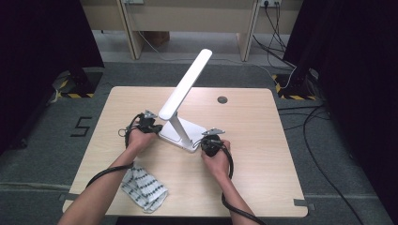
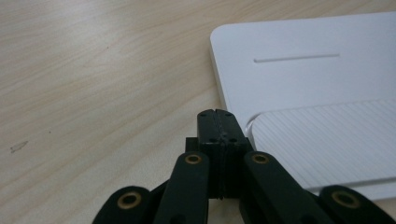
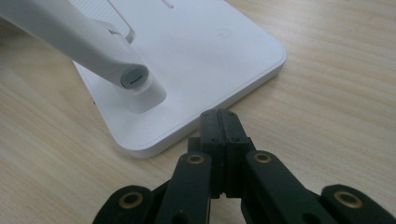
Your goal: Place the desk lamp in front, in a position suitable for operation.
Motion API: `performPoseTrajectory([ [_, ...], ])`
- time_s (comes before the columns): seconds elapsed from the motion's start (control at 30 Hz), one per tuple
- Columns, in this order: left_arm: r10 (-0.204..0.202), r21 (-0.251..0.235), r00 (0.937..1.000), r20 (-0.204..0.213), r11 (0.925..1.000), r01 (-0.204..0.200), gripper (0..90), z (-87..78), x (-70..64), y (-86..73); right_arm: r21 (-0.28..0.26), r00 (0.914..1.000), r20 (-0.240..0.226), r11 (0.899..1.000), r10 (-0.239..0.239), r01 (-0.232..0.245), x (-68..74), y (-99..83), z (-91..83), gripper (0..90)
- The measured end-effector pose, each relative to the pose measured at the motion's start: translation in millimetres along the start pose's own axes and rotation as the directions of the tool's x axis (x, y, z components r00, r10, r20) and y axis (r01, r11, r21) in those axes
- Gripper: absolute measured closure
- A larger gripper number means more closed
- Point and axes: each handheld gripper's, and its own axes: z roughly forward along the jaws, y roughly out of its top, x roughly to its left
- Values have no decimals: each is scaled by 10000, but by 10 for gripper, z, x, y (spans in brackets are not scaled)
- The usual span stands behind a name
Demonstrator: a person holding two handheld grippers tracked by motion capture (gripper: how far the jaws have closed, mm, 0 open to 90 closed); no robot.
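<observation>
A white desk lamp (image 1: pixel 185 89) stands on the wooden table (image 1: pixel 253 122), its flat base (image 1: pixel 190 129) near the middle and its long head raised toward the back. My left gripper (image 1: pixel 157 127) sits at the base's left edge, jaws shut with nothing between them. From the left gripper view, its tips (image 2: pixel 217 114) rest by the corner of the base (image 2: pixel 299 79). My right gripper (image 1: pixel 205 140) is at the base's near right corner, also shut and empty. Its tips (image 3: pixel 219 114) almost touch the base's edge (image 3: pixel 196 60), next to the arm's hinge (image 3: pixel 134 77).
A white cloth with dark dots (image 1: pixel 143 187) lies near the table's front left edge. A round cable hole (image 1: pixel 222 100) is at the back of the table. Cables run over the floor to the right.
</observation>
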Motion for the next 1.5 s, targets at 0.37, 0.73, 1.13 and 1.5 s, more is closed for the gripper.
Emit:
performPoseTrajectory([
  [0.37,312,168,9990,334,9994,-318,898,-73,-75,-49,123,10000,80,9999,29,-30,-28,-48,22,900],
  [0.73,806,391,9946,656,9958,-833,898,-163,-214,-113,224,9993,369,9997,85,-93,-123,-77,-32,900],
  [1.13,1369,614,9834,1188,9875,-1449,898,-230,-440,-143,205,9964,793,9993,293,-310,-253,-119,-89,900],
  [1.5,1435,516,9722,1852,9865,-1555,897,-274,-544,-127,-32,9915,1069,9973,738,-739,-398,-151,-187,891],
])
